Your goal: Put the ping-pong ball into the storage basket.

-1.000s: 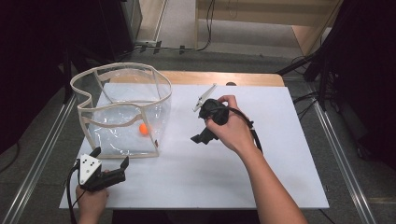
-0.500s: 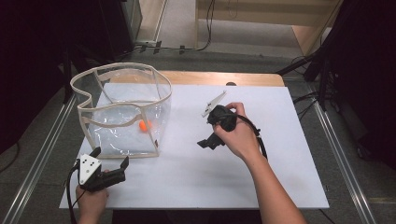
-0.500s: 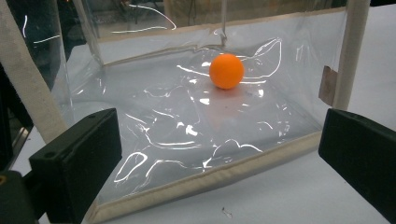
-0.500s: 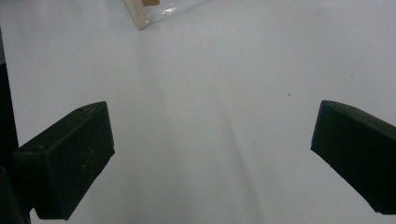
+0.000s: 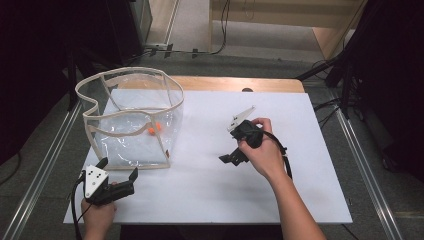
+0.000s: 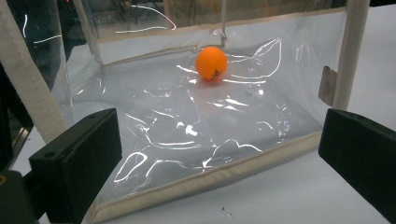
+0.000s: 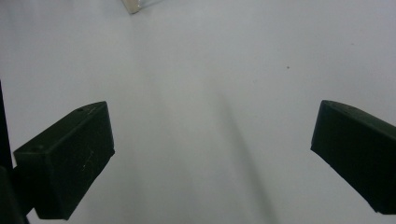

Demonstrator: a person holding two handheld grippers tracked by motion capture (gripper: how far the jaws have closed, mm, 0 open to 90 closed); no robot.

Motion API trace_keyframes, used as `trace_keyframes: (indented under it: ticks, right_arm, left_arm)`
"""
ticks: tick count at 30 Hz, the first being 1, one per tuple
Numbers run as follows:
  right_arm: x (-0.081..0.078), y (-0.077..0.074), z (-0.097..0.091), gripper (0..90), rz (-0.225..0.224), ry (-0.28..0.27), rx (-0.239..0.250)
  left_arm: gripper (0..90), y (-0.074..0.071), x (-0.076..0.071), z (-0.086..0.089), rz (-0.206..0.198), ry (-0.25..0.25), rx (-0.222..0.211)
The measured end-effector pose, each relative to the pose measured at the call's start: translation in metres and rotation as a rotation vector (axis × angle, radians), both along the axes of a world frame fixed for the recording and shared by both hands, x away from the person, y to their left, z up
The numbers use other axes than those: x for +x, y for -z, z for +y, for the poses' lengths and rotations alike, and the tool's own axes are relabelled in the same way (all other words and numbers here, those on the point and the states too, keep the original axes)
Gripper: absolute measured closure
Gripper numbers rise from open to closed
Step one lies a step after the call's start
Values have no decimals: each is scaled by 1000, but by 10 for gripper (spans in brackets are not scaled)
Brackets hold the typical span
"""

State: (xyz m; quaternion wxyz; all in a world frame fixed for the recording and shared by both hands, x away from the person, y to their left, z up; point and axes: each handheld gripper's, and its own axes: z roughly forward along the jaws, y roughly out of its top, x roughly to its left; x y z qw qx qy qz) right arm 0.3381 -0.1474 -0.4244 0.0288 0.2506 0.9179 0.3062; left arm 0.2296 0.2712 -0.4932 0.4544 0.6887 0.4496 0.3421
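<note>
A clear plastic bag [image 5: 125, 142] with beige trim stands open on the left of the white table [image 5: 200, 190]. An orange ball [image 5: 151, 130] lies inside it on the bottom. My left gripper [image 5: 118, 168] rests near the table's front left corner, just in front of the bag, open and holding nothing. In the left gripper view the ball [image 6: 211, 63] shows through the bag's wall [image 6: 187, 130], beyond the open left gripper [image 6: 219, 140]. My right gripper [image 5: 229, 159] hovers mid-table, right of the bag, open over bare table. The right gripper [image 7: 210, 135] has white surface between its jaws.
A wooden strip [image 5: 235, 84] runs along the table's far edge. Metal rails [image 5: 45, 160] flank both sides. Cables [image 5: 220, 30] lie on the floor behind. A corner of the bag's beige trim [image 7: 133, 5] reaches the top of the right gripper view.
My right hand and gripper have drifted to the right and a little nearer, away from the bag. The left gripper and the ball have stayed put.
</note>
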Motion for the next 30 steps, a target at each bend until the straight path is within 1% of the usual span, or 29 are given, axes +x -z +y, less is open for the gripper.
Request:
trace_keyframes:
  ticks: [4,11,17,24,30]
  right_arm:
    - [-4,2,-8,0,-11,15,7]
    - [-10,8,-25,0,-20,41,39]
    - [-17,16,-40,0,-11,81,76]
    - [-23,24,-55,0,-21,110,97]
    - [-28,30,-69,0,-25,141,127]
  left_arm:
    - [0,0,0,0,-1,-1,1]
    - [0,0,0,-1,-2,-3,3]
    - [0,0,0,0,-2,-3,0]
    - [0,0,0,-1,-4,-3,2]
    - [0,0,0,0,-4,-3,1]
